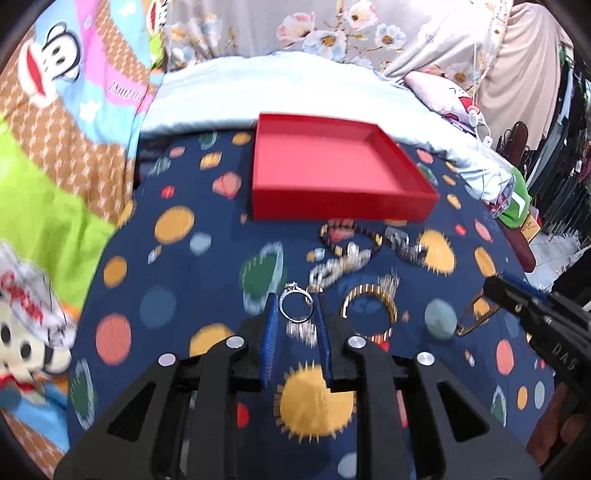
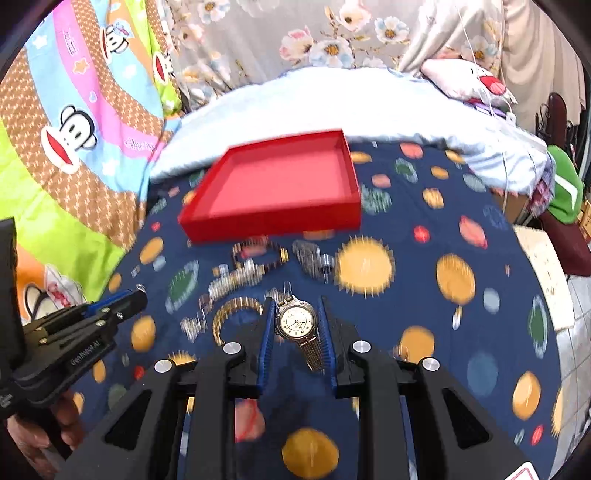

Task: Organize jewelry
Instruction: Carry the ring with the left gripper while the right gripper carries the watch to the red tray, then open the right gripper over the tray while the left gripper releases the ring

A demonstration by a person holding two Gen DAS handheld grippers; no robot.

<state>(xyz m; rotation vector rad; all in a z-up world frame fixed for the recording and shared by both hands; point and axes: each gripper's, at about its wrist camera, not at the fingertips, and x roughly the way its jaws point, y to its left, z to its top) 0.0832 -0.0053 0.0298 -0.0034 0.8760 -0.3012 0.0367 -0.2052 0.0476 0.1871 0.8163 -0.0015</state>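
My left gripper (image 1: 296,308) is shut on a silver ring (image 1: 295,305) with a small stone, held above the dark blue planet-print cloth (image 1: 184,280). My right gripper (image 2: 297,320) is shut on a gold-and-silver wristwatch (image 2: 297,321); its band hangs down between the fingers. An open red box (image 1: 332,173) stands empty on the cloth beyond both grippers; it also shows in the right wrist view (image 2: 280,184). Loose jewelry lies in front of the box: a gold bangle (image 1: 369,306), a silver bracelet (image 1: 338,266) and a dark beaded bracelet (image 2: 258,253). All is motion-blurred.
The cloth covers a bed with a pale blue blanket (image 1: 258,88) behind the box. A cartoon monkey quilt (image 1: 62,110) lies to the left. A floral curtain (image 2: 295,33) hangs at the back. Floor and clutter show at the right edge.
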